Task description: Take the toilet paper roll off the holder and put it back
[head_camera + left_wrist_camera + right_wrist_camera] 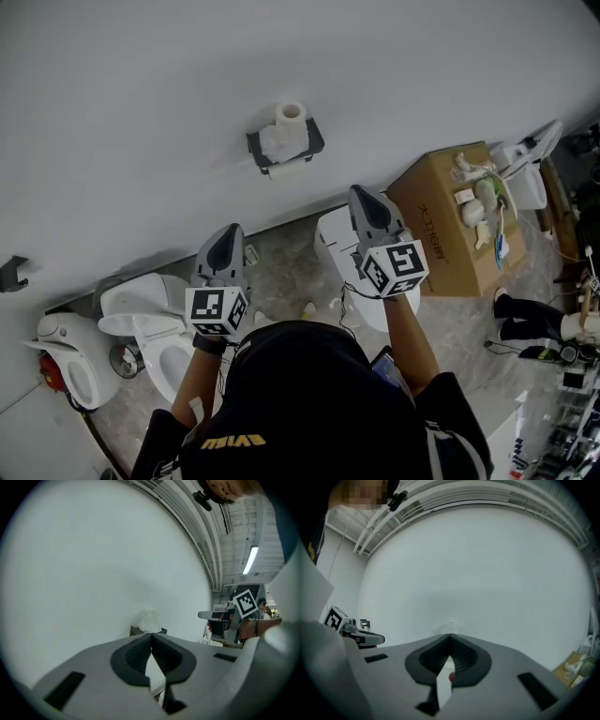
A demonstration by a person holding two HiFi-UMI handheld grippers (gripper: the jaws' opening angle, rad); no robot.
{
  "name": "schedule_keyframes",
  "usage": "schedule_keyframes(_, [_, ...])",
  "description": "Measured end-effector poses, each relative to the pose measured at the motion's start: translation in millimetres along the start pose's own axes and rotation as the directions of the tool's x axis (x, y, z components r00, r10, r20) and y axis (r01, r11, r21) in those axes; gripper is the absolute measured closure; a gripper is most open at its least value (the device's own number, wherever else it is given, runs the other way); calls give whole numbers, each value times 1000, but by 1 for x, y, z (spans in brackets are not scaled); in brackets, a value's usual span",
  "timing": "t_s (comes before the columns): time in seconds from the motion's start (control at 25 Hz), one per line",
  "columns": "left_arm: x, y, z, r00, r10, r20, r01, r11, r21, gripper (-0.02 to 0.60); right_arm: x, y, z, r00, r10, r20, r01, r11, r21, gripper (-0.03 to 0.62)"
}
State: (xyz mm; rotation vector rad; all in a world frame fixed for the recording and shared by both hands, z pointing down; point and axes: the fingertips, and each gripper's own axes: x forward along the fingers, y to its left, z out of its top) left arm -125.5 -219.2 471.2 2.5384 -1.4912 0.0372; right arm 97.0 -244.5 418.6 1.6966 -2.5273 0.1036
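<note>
1 white toilet paper roll (pixel 291 114) stands on 1 black wall holder (pixel 314 141). There are 2 grey grippers below the holder. The left gripper (pixel 228 231) and the right gripper (pixel 362 191) are both pinched shut and hold nothing. 1 brown cardboard box (pixel 441 234) sits right of the holder on the grey stone floor (pixel 281 272). The plain white wall (pixel 141 112) is behind the holder.

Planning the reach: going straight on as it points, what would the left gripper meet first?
Likely the toilet paper roll on its black holder, seen just above the shut left gripper's tips; otherwise the white wall. Depth is unclear.
</note>
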Motion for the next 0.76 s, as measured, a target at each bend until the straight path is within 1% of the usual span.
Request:
schedule_keyframes(0.12, [2,2,-3,1000,0,-6,0,1000,-8,571,-1,2,1,1000,3,-3,-3,1000,-7,602])
schedule_keyframes(0.16, [2,2,-5,1000,2,-11,-2,1000,12,571,-2,4,1,1000,8,-6,-8,1000,-13,602])
schedule_keyframes(0.2, [1,0,-6,1000,6,-16,-5,998,61,571,-3,6,1,1000,16,-10,-16,1000,-22,602])
schedule_keyframes(0.24, [-1,-4,-5,1000,7,-19,-4,990,139,571,-5,8,0,1000,26,-12,-26,999,-32,602])
schedule_keyframes(0.28, [-2,-11,-4,1000,1,-19,3,975,223,571,-7,9,0,999,36,-13,-36,999,-40,602])
schedule_keyframes(0.32, [-3,-18,-3,1000,-12,-14,16,958,286,571,-9,10,0,999,45,-14,-46,998,-46,602])
schedule_keyframes(0.36, [-4,-23,-1,1000,-30,-4,30,948,315,571,-12,10,0,999,52,-15,-53,997,-49,602])
schedule_keyframes(0.4, [-4,-27,0,999,-47,8,42,948,315,571,-14,11,0,998,58,-17,-58,997,-51,602])
schedule_keyframes(0.48, [-4,-27,-1,998,-56,14,50,962,267,571,-18,13,-2,998,65,-23,-66,996,-52,602])
schedule_keyframes(0.56, [-8,-22,-7,999,-43,-14,45,971,235,571,-22,16,-5,997,69,-33,-70,996,-53,602])
schedule_keyframes(0.76, [-17,-8,-16,999,4,-34,4,978,208,571,-32,14,-5,996,73,-46,-76,995,-68,602])
